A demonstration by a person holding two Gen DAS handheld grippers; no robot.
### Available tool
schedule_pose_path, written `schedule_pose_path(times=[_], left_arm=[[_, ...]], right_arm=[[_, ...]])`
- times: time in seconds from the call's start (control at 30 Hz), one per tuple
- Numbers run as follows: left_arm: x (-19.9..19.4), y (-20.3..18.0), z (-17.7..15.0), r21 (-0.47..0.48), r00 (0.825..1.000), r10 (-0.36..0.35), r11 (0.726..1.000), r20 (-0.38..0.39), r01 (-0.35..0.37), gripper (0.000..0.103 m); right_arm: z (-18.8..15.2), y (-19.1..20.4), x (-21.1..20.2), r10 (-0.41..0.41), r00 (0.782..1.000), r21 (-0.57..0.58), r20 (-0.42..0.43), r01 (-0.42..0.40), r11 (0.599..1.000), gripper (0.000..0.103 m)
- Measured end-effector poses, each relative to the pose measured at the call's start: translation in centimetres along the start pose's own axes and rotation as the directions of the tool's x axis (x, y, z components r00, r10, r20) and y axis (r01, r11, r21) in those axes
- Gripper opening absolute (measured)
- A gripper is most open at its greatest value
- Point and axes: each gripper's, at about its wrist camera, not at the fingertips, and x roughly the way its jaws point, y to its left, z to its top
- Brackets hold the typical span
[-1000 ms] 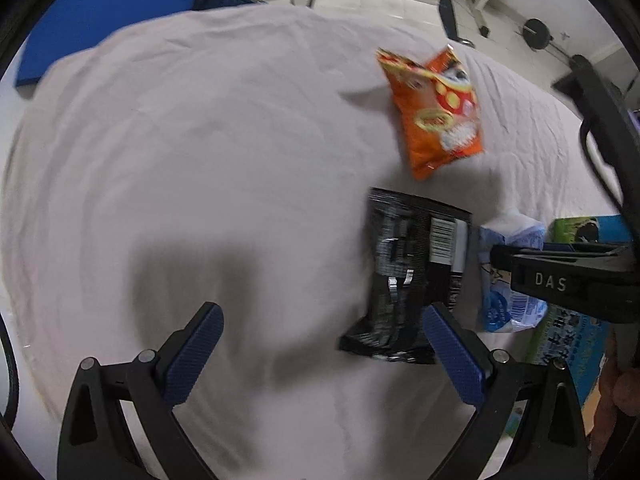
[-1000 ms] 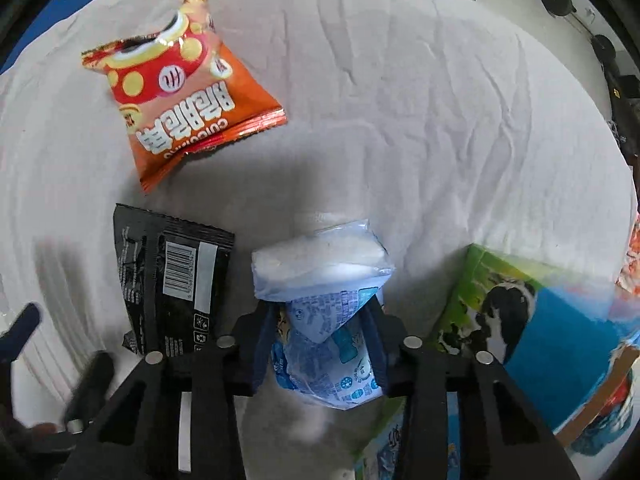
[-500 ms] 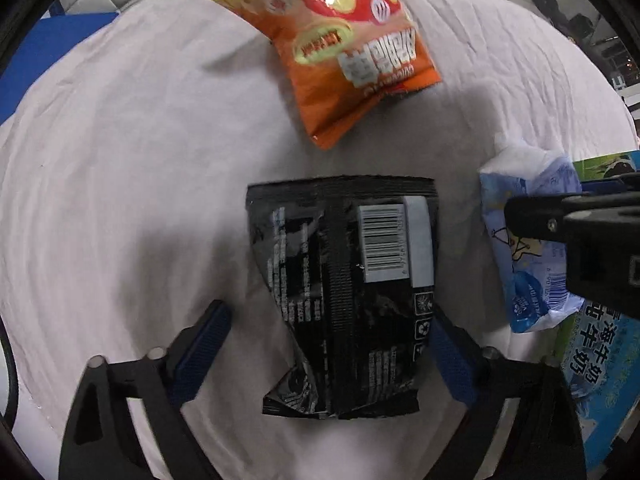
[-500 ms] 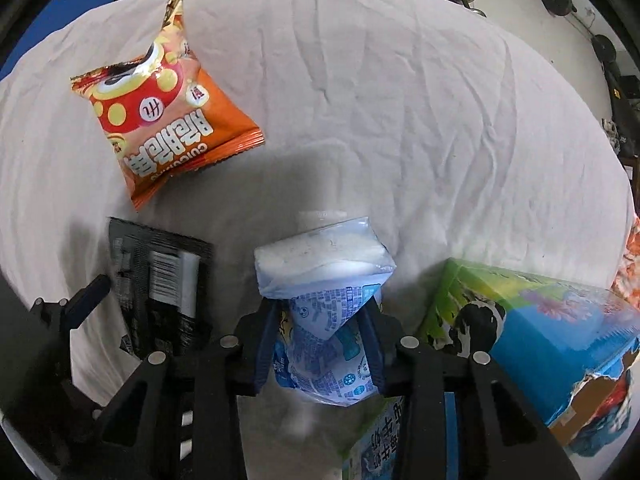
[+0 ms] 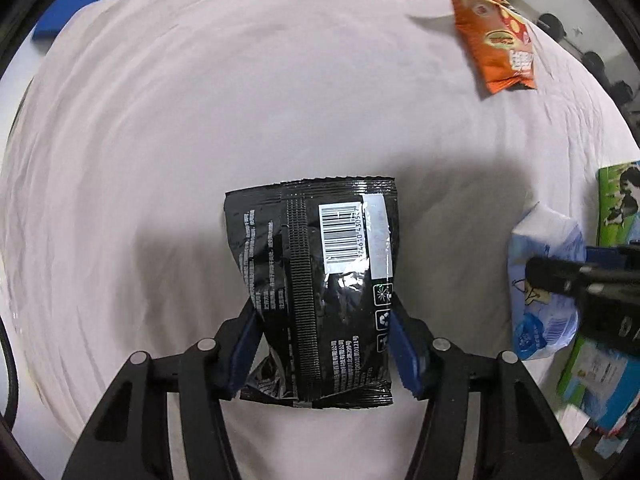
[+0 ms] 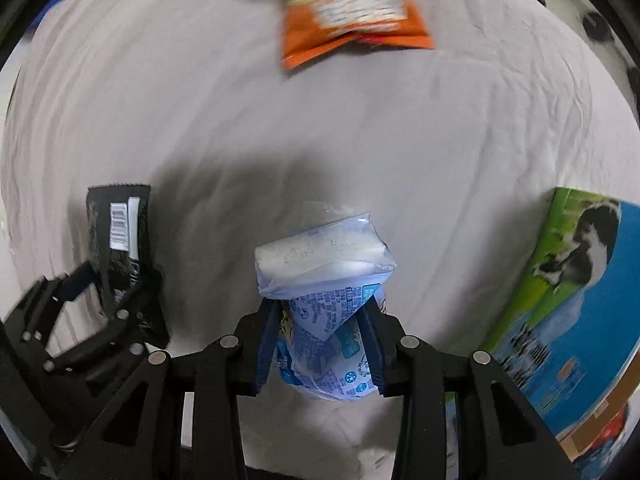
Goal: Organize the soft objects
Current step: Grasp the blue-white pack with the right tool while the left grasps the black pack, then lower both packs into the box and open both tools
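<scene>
Black pouch lies flat on the white sheet, barcode side up, and my left gripper points down onto its lower half. The jaws are closing: the blue pads sit against both side edges of the pouch, and its foil creases and narrows between them. The pouch rests on the sheet; its top edge lies away from me and its bottom seam lies under the jaws. From the right wrist the same pouch shows at the left, with the left gripper blurred around its lower end.

My right gripper is narrow and clamped on a pale blue tissue pack. The pads pinch the pack's lower part so that the wrapper twists and bunches between them, while its white upper end bulges clear above the fingertips. In the left view the tissue pack sits just beside the black pouch to the right, with the right gripper across it, blurred.

An orange snack bag lies on the sheet well apart from both grippers, at the far side. A green and blue milk carton box stands at the right edge, near the tissue pack.
</scene>
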Motion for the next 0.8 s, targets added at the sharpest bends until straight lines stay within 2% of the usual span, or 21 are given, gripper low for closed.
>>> schedule_pose_path(times=[0.13,0.27,0.43,0.53,0.57,0.6,0.67,0.8], left_arm=[[1.0,1.2,-1.6,-0.027,1.000,0.009,1.000,-0.005,-0.010,0.056],[2.1,1.8,-1.4,-0.034,1.000,0.006,0.999,-0.007,-0.007,0.059],[2.2,1.5,-0.1,-0.011,1.000,0.010,1.000,-0.009,-0.010,0.059],[2.0,0.6,-0.1,-0.011,1.000,0.007,1.000,-0.007,-0.007,0.056],[2.0,0.3,-0.5,-0.010,1.000,0.008,1.000,-0.006,-0.008,0.056],[0.6,-0.3,-1.5,-0.007,1.000,0.013,1.000,-0.003,-0.013,0.055],[0.0,-0.2,-1.7,-0.001,1.000,0.023,1.000,0.011,-0.023,0.055],[-1.8,-1.1,-2.6,0.012,0.999,0.016,1.000,0.042,-0.017,0.054]], right_arm=[[-0.9,1.3,0.1,-0.045,0.998,-0.005,0.039,0.045,0.999,0.047],[-1.6,1.3,1.0,-0.075,0.997,0.015,0.014,0.075,0.997,0.061],[-2.1,-0.2,2.0,-0.034,0.999,0.072,0.022,0.032,0.997,0.063],[-2.2,-0.4,2.1,-0.011,0.999,0.101,0.040,0.007,0.995,0.055],[-2.0,-1.2,1.4,-0.011,0.999,0.099,0.043,0.006,0.995,0.049],[-2.6,-1.6,1.0,-0.012,0.999,0.094,0.049,0.007,0.996,0.044],[-4.1,-2.0,0.5,-0.009,0.998,0.085,0.058,0.004,0.996,0.039],[-4.8,-2.7,-1.9,0.016,0.996,0.085,0.086,-0.023,0.996,0.037]])
